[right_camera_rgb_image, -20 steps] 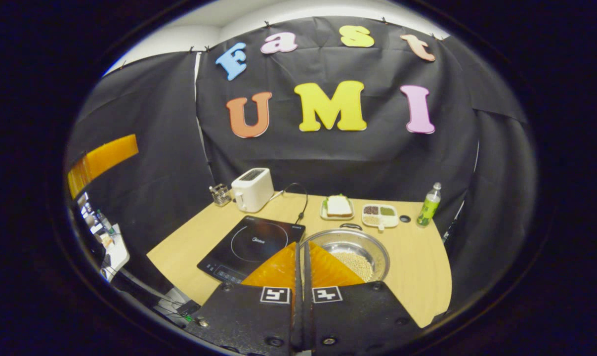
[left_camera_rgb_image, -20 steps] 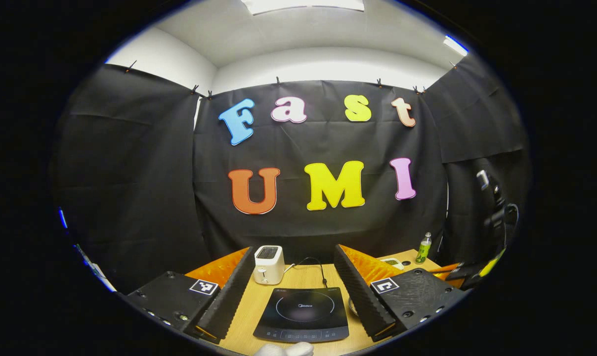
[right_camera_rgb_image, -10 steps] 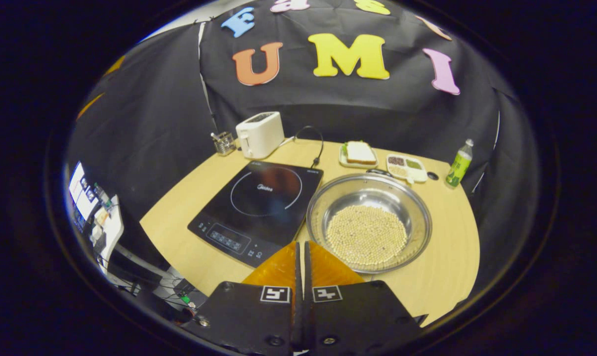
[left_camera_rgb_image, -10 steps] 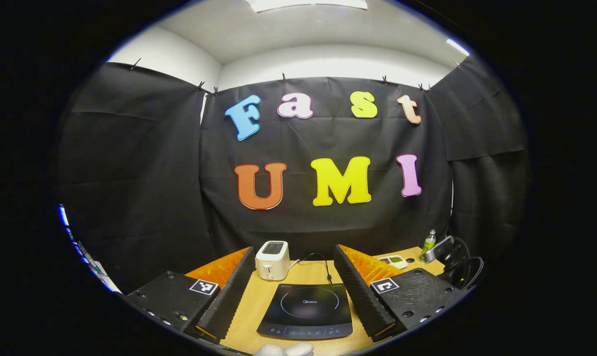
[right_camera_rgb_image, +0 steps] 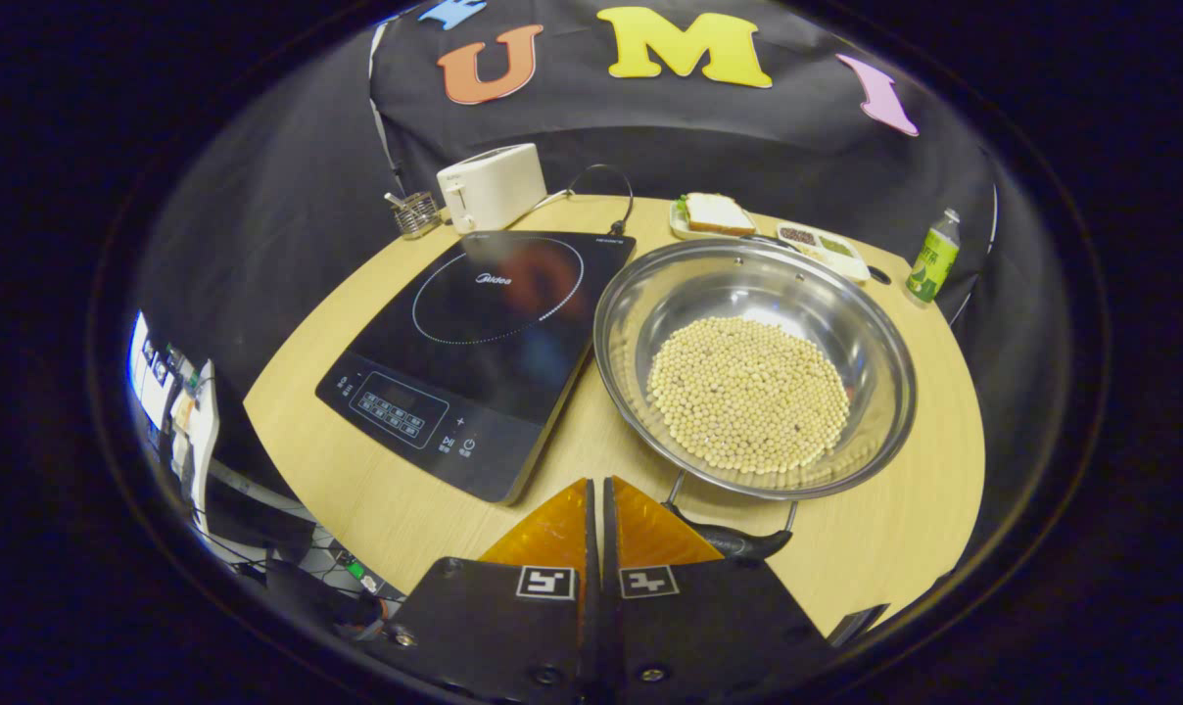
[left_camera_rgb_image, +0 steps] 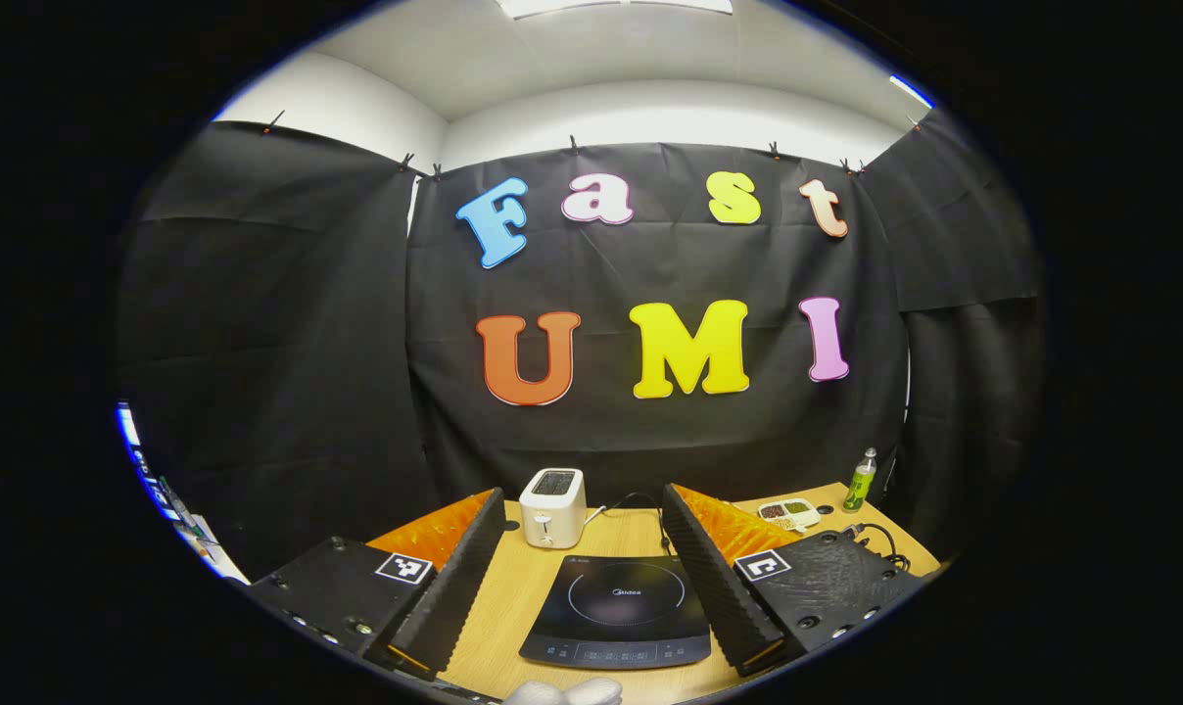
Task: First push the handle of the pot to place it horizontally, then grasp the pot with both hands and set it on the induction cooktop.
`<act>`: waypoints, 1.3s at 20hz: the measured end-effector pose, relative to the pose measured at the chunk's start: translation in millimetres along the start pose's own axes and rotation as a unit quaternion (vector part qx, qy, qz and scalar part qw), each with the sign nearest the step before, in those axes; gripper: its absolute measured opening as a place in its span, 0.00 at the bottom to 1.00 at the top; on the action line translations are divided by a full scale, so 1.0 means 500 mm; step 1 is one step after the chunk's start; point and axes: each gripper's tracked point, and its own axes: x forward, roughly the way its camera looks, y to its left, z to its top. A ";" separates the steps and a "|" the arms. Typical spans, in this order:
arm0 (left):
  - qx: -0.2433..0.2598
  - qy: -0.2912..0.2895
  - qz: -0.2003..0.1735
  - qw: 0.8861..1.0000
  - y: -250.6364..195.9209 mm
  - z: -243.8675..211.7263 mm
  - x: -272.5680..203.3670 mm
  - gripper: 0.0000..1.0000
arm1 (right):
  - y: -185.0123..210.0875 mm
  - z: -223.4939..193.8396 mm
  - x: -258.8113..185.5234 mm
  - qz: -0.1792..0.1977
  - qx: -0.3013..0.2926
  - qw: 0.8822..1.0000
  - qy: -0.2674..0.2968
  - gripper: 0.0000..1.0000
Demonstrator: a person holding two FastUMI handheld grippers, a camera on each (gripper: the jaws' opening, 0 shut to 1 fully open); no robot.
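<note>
In the right gripper view, a steel pot (right_camera_rgb_image: pixel 738 289) holding pale round beans (right_camera_rgb_image: pixel 748 392) stands on the wooden table (right_camera_rgb_image: pixel 905 529), just right of the black induction cooktop (right_camera_rgb_image: pixel 474 343). Its near handle (right_camera_rgb_image: pixel 738 540), a black grip on wire arms, lies at the front beside my right gripper (right_camera_rgb_image: pixel 596 485), which is shut with nothing held. A far handle (right_camera_rgb_image: pixel 748 238) sits at the pot's back rim. In the left gripper view, my left gripper (left_camera_rgb_image: pixel 584 493) is open above the table, with the cooktop (left_camera_rgb_image: pixel 623 612) between its fingers.
A white toaster (right_camera_rgb_image: pixel 491 186) and a small utensil holder (right_camera_rgb_image: pixel 415 213) stand behind the cooktop. A sandwich plate (right_camera_rgb_image: pixel 714 213), a divided dish (right_camera_rgb_image: pixel 822 245) and a green bottle (right_camera_rgb_image: pixel 931 264) line the far edge. The toaster (left_camera_rgb_image: pixel 552 507) and the bottle (left_camera_rgb_image: pixel 860 480) stand at the back.
My right gripper has dropped and tilted toward the table; the pot looms larger and its near handle has come into sight. The left gripper has drifted slightly, staying open.
</note>
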 end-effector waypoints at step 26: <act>-0.015 0.001 -0.010 1.000 -0.022 0.003 -0.001 0.89 | -0.075 -0.054 0.014 -0.005 0.041 0.999 0.035 0.03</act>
